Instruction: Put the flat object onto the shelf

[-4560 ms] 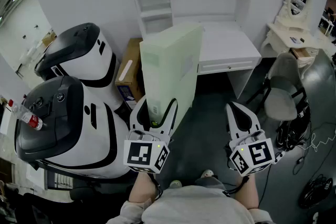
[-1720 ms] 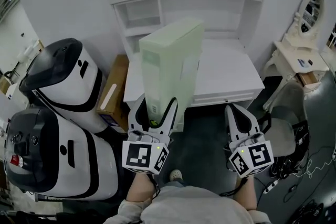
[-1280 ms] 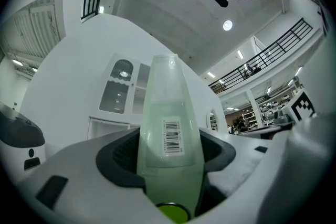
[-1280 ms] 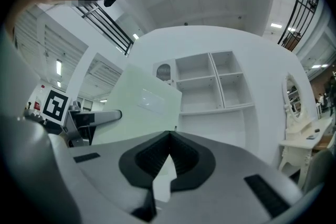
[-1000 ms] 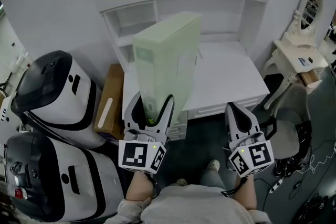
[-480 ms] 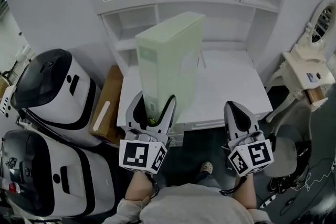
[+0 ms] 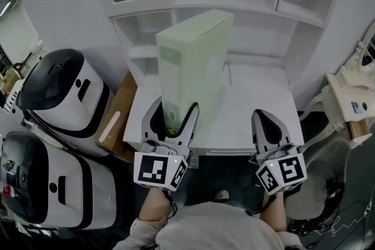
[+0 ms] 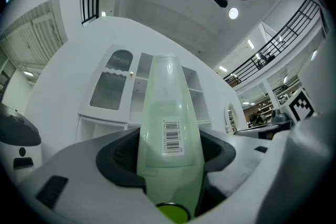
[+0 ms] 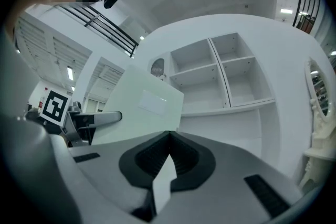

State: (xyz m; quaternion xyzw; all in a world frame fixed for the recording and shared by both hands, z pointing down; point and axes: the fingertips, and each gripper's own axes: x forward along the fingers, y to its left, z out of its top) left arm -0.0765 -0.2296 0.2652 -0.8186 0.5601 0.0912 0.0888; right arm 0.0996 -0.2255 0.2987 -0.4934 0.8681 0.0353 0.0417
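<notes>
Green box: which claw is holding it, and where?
The left gripper clamps the green box by its narrow near end; the right gripper holds nothing.

Bystanders around the white tabletop (image 7: 258, 105)
At the left stand a white-and-black machine (image 7: 64, 91) and a nearer second one (image 7: 41, 184); a brown cardboard box (image 7: 117, 120) lies beside the tabletop; an ornate white dressing table (image 7: 351, 96) and grey chair (image 7: 319, 184) sit right

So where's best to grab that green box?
By its thin near end, coming from the person's side, where the left claw pinches it. The green box is wide but slim, standing on edge, so only that slim width fits the jaws.
</notes>
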